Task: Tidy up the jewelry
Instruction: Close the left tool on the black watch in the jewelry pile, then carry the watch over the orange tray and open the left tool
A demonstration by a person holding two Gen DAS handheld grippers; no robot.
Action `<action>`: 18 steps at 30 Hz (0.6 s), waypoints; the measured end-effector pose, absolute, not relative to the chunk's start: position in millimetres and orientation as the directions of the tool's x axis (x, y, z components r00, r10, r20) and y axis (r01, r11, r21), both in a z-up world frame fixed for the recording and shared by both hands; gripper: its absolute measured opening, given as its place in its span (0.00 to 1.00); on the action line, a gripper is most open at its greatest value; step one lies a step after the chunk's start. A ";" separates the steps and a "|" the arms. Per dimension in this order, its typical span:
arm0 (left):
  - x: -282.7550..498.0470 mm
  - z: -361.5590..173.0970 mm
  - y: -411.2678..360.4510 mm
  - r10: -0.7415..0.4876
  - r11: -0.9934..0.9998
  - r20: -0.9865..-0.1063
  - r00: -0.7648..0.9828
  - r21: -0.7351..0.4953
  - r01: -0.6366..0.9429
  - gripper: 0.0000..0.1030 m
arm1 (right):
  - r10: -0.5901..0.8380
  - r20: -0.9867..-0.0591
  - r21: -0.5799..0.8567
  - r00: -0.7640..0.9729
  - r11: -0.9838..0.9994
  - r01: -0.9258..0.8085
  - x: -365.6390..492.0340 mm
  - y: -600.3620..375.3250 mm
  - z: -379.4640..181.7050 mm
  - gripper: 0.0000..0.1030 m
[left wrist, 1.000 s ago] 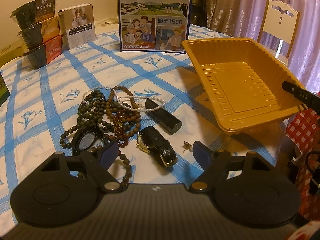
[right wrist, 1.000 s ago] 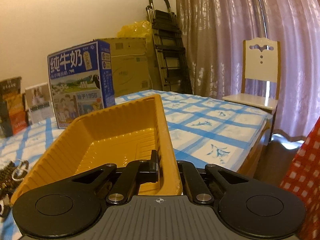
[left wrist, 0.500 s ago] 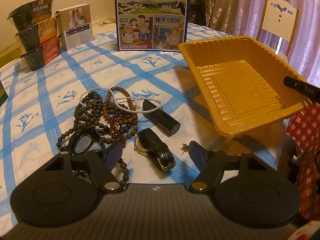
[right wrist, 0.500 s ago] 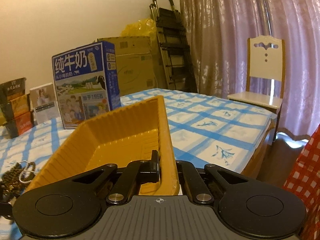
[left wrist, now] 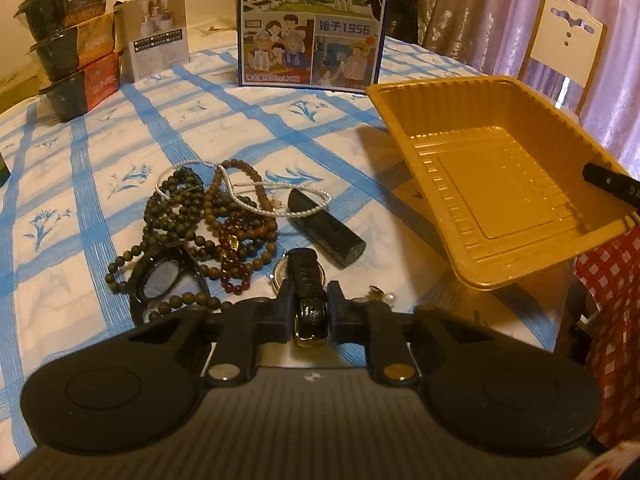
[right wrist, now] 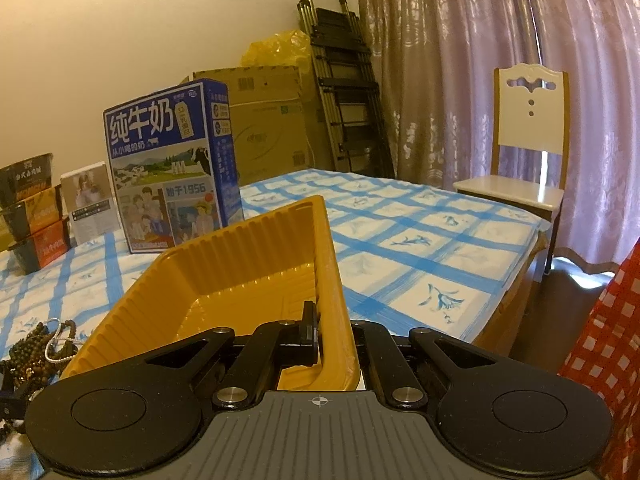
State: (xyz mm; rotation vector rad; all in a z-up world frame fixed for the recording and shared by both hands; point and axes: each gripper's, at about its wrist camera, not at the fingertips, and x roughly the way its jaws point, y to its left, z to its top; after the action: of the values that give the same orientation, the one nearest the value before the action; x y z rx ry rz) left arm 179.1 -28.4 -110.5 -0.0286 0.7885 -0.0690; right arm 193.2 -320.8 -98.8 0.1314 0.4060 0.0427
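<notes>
A: What is nearest in the left wrist view?

B: The left gripper (left wrist: 307,307). Its jaws have just been closing, and both pads now press on the black strap of a wristwatch (left wrist: 306,280) lying on the blue-checked tablecloth (left wrist: 92,184). The strap runs lengthwise away from the camera, gold buckle nearest and the case at the far end, half hidden behind the strap.

A: And around it?

B: Just right of the watch is a small earring with a pearl (left wrist: 383,295), hard to make out. To the left lies a second, dark watch (left wrist: 162,276), face up, tangled in a heap of brown and green bead strings (left wrist: 192,216) with a white pearl strand (left wrist: 256,196) looped on top. Beyond the watch a black cylinder (left wrist: 326,228) lies slanted, its long axis running from far left to near right.

A: The container?

B: An orange plastic tray (left wrist: 500,184), tilted, with nothing in it. The right gripper (right wrist: 334,340) is clamped on its rim; in the right wrist view one finger sits inside the wall, and the other is hidden behind it.

A: Farther back?

B: A blue milk carton (left wrist: 312,24), top cut off, a small white box (left wrist: 158,32) and stacked noodle bowls (left wrist: 72,40).
</notes>
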 end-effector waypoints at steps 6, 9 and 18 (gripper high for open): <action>175.8 -97.9 -26.0 -0.055 0.998 -0.673 0.737 -0.039 0.040 0.14 | 0.063 -0.379 0.127 0.923 0.992 -0.016 189.3 -318.7 -97.4 0.03; 175.5 -90.7 -22.2 -0.049 0.999 -0.662 0.748 -0.038 0.031 0.14 | 0.063 -0.375 0.127 0.925 0.992 -0.016 188.0 -317.9 -97.8 0.03; 176.3 -69.4 -20.9 -0.069 0.997 -0.620 0.781 -0.054 0.046 0.14 | 0.066 -0.374 0.123 0.925 0.992 -0.021 187.7 -315.7 -98.7 0.03</action>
State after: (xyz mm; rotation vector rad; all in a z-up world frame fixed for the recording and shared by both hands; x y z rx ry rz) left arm 176.3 -20.9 -69.4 -0.0366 0.6713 -0.0623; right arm 187.7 -315.7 -98.7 0.1180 0.3868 0.0445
